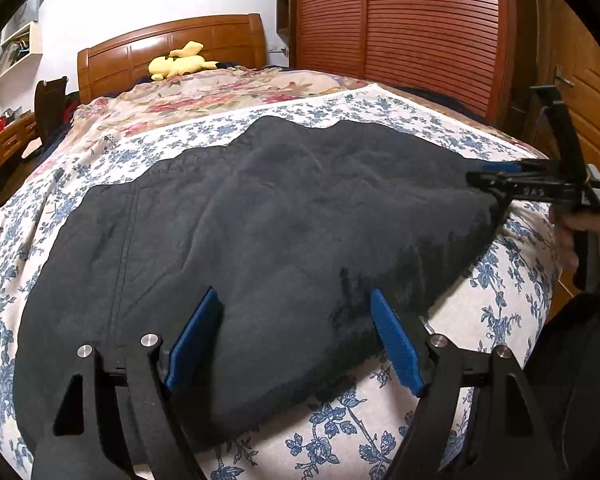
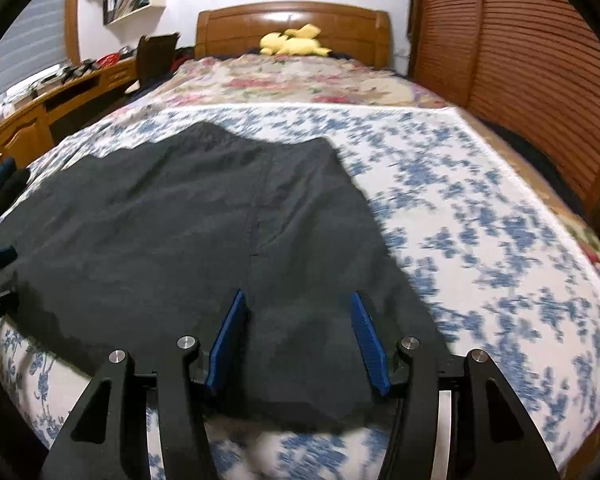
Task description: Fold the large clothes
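A dark grey garment (image 1: 240, 240) lies spread on the bed (image 1: 480, 320), over a white sheet with blue flowers, and it fills the middle of both views. In the left wrist view, the left gripper (image 1: 296, 336) points forward and downward at 6 o'clock; its blue pads stand wide apart above the near edge of the cloth, and nothing is clamped between them. The right gripper (image 1: 496, 184) enters at 3 o'clock, lying almost level, with a hand (image 1: 572, 228) around its handle; its tip is at the right corner of the garment. In the right wrist view its (image 2: 296, 340) pads are apart over the near hem, but I cannot tell if they touch the cloth. A yellow plush toy (image 1: 180, 64) rests by the wooden headboard (image 1: 172, 48) at 12 o'clock.
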`<state>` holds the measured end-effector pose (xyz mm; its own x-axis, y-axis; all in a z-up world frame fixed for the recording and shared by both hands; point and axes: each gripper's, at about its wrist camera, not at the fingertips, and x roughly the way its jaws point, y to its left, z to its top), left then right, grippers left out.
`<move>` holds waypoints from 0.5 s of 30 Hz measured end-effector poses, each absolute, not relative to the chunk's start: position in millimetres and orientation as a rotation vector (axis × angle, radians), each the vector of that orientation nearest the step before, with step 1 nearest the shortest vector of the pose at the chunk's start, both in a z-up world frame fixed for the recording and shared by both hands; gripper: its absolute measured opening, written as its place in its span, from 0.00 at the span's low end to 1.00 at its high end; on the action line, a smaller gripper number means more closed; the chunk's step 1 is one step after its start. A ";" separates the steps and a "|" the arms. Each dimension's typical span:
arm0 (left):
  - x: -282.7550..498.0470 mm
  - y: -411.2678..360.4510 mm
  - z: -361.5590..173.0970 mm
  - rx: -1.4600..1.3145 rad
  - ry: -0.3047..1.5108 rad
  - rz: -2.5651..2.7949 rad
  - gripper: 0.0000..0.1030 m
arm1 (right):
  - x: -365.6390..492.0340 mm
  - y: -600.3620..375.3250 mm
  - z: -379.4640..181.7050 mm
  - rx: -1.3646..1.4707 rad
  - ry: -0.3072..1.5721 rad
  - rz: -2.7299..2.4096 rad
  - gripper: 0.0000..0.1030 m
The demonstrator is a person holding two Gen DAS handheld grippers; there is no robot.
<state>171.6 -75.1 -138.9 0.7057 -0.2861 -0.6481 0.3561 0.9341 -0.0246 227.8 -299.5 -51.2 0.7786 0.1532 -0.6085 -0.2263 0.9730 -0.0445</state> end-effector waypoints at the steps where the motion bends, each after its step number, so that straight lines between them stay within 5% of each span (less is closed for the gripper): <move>1: 172.2 -75.3 -138.9 0.106 0.702 -0.357 0.77 | 225.5 -303.4 -49.9 -0.115 0.640 0.195 0.55; 15: 172.2 -75.2 -139.2 0.106 0.703 -0.357 0.77 | 235.8 -333.0 -64.4 0.039 0.748 0.163 0.66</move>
